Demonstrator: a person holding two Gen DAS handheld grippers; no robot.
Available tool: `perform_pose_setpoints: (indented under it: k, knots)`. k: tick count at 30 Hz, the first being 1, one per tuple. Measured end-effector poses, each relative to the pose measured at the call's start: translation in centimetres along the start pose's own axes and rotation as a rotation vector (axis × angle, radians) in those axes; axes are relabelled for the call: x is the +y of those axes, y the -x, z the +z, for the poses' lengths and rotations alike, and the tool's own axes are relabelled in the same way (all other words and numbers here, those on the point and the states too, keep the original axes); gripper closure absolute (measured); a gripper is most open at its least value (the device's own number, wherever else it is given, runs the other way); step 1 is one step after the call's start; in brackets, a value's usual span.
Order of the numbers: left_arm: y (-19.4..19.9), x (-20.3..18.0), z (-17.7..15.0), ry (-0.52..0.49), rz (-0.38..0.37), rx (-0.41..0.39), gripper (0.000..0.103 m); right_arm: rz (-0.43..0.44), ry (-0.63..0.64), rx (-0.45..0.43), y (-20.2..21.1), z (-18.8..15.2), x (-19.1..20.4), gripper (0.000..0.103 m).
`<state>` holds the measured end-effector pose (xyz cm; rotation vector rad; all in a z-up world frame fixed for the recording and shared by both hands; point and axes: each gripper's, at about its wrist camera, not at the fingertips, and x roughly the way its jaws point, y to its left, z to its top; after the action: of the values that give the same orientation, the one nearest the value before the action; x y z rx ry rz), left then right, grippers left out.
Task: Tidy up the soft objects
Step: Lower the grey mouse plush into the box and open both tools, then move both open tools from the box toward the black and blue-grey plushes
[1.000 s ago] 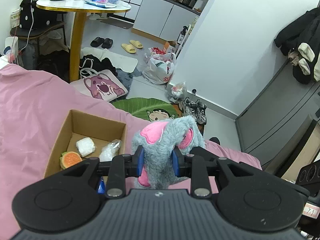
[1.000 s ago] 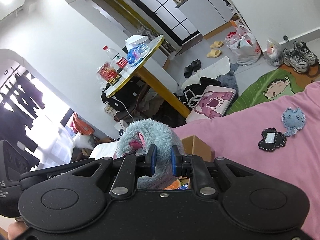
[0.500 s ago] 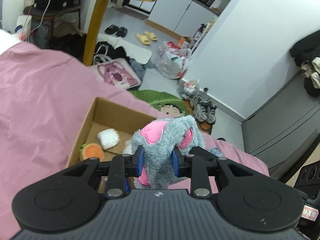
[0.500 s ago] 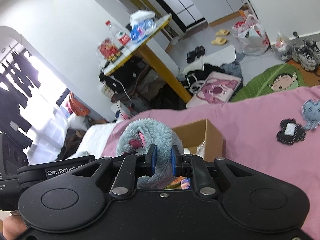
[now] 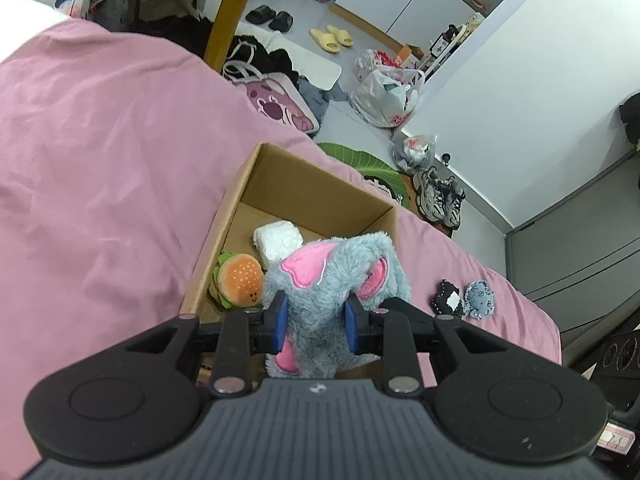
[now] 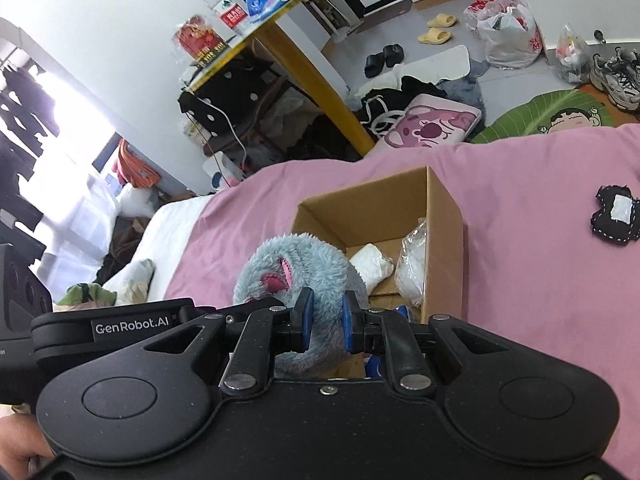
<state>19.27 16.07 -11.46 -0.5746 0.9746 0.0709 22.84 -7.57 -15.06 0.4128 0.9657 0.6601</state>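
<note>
1. Left tool (image 5: 314,318) is clamped on the grey plush toy (image 5: 336,276): its blue pads (image 5: 280,316) press into the fur from both sides, and the toy's pink ears stick up above them.
2. Right tool (image 6: 324,322) grips the same toy (image 6: 296,264) too — its blue pads are pinched into the grey fur, with the toy's rounded body bulging above and to the left of them.
3. Held this way, the plush toy is over the near edge of the open cardboard box (image 5: 308,176), which sits on the pink bed cover (image 5: 100,160).
4. Inside the box, seen from the left wrist, a small burger plush (image 5: 239,280) lies against the left wall, and just right of it is a white wrapped bundle (image 5: 278,238); the toy hides the box floor nearer the camera.
5. From the right wrist, a clear plastic bag with white contents (image 6: 412,264) leans against the box's right wall.
6. Right of the box, well apart from it on the bed cover, a black fabric patch (image 5: 446,296) lies touching a blue-grey fuzzy piece (image 5: 480,298).
7. Beyond the bed, a desk with a yellow leg (image 6: 312,68) carries a water bottle (image 6: 224,8), and shoes and bags are scattered over the floor.
</note>
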Motion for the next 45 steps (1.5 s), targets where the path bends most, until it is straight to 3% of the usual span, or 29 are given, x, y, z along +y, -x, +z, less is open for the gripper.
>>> perform_pose_setpoints:
  k: [7,12,16,19,22,34,39,43,45]
  knots:
    - [-1.4,0.9,0.3,-0.008,0.027,0.034,0.074,-0.016,-0.01,0.024,-1.5,-0.5,0.0,0.087]
    - [-2.0,0.9,0.4,-0.027,0.107,0.066,0.069,-0.028,-0.011,0.065,-2.1,-0.9,0.3,0.081]
    - [-1.4,0.4,0.4,-0.042,0.15,0.059,0.052,-0.03,-0.01,0.058,-1.2,-0.7,0.4,0.07]
    - [-0.5,-0.4,0.4,-0.059,0.164,0.037,0.045,-0.042,-0.013,0.042,-0.2,-0.4,0.5,0.06]
    - [0.4,-1.2,0.5,-0.08,0.187,0.016,0.034,-0.051,-0.001,0.03,0.7,-0.1,0.7,0.058]
    - [3.4,-4.9,-0.1,-0.14,0.269,-0.044,0.016,-0.101,0.052,-0.048,5.4,0.7,0.5,0.036]
    - [4.8,-6.6,-0.6,-0.169,0.26,-0.071,0.009,-0.125,0.077,-0.095,7.8,1.1,0.3,0.024]
    - [6.0,-8.5,-1.0,-0.192,0.244,-0.11,0.005,-0.126,0.114,-0.125,10.0,1.5,0.2,0.007]
    - [6.8,-9.1,-1.2,-0.187,0.247,-0.141,0.001,-0.133,0.134,-0.133,10.9,1.7,0.1,0.007]
